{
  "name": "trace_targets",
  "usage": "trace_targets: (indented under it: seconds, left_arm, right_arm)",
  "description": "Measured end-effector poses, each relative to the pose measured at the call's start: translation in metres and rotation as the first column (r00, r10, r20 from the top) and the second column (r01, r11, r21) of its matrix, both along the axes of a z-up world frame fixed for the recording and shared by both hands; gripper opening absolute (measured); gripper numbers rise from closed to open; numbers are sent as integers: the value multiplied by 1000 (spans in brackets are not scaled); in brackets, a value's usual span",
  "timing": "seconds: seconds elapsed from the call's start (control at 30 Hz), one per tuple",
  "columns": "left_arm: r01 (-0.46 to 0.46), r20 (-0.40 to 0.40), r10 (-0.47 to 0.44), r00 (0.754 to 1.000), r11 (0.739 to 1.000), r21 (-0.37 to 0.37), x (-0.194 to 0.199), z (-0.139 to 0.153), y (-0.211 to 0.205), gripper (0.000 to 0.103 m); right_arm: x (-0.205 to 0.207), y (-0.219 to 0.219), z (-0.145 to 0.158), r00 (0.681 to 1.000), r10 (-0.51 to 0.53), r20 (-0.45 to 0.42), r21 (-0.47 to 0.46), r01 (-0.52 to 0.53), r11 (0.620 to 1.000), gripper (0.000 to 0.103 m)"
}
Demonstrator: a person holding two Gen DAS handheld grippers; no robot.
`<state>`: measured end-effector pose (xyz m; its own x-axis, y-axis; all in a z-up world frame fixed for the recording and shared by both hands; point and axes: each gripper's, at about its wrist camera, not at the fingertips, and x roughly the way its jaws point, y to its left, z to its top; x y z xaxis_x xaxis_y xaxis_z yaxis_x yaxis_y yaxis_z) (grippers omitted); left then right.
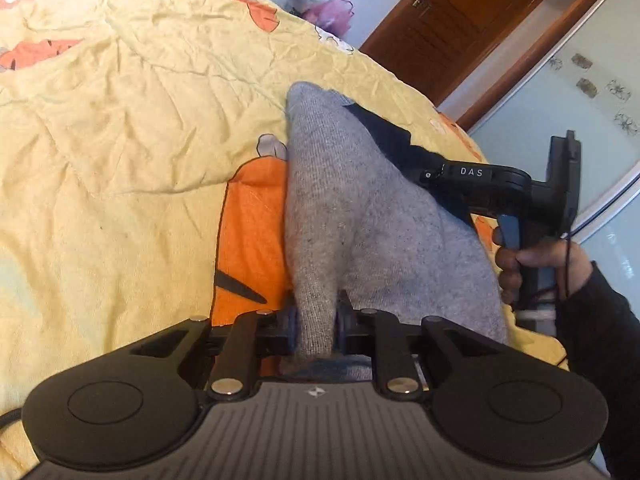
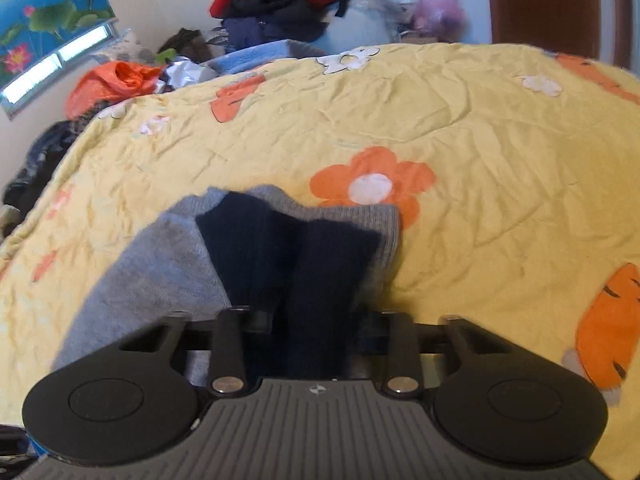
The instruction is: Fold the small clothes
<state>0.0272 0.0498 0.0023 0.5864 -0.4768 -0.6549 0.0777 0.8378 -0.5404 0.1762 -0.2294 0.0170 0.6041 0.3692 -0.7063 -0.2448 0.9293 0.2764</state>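
A grey knit garment (image 1: 340, 200) with a dark navy end (image 1: 384, 132) is lifted a little off a yellow flowered quilt (image 1: 120, 120). My left gripper (image 1: 316, 332) is shut on a bunched ridge of the grey knit, with the pads pressing from both sides. In the right wrist view the grey garment (image 2: 160, 264) hangs to the left, and its navy part (image 2: 288, 240) runs down between the jaws of my right gripper (image 2: 316, 328), which is shut on it. The fabric hides the fingertips.
A person's hand (image 1: 532, 260) in a dark sleeve holds the right tool's black body (image 1: 500, 188) at the quilt's right edge. A heap of clothes (image 2: 280, 4) and an orange bag (image 2: 116, 80) lie beyond the quilt (image 2: 480, 140). A wooden door (image 1: 460, 20) stands behind.
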Motion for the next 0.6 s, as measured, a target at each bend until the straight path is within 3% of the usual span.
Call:
trace_targets:
  seconds: [0.07,0.13,0.2,0.23,0.3,0.43,0.53,0.57,0.6]
  left_arm:
    - [7,-6,-7,1000,1000,-8,-4,1,3,19]
    - [0,-21,-1,1000,999,-51,-4,0,14,28]
    - [0,-50,-6,999,992,-129,-5,-2,23,49]
    - [-2,-58,-8,998,984,-176,-7,-4,27,57]
    - [-7,-70,-12,997,966,-259,-6,-7,33,78]
    - [-7,-113,-37,993,931,-365,8,-15,36,81]
    - [19,-124,-71,990,925,-378,21,-17,29,78]
    - [25,-129,-75,989,935,-354,26,-16,24,61]
    - [38,-147,-88,985,949,-314,29,-15,19,32]
  right_arm:
    - [5,-12,0,1000,-14,-6,41,14,999,36]
    - [-4,-22,3,998,-54,-39,100,58,993,69]
    - [-23,-36,3,992,-21,-121,223,48,974,92]
    - [-37,-45,3,989,14,-147,301,32,953,97]
    - [-65,-60,-4,974,90,-206,431,8,902,92]
    - [-112,-75,-22,928,209,-308,554,-3,833,82]
    - [-128,-74,-30,910,241,-339,601,12,799,69]
    - [-129,-72,-31,909,243,-339,601,10,799,66]
    - [-127,-70,-32,907,237,-347,598,19,802,50]
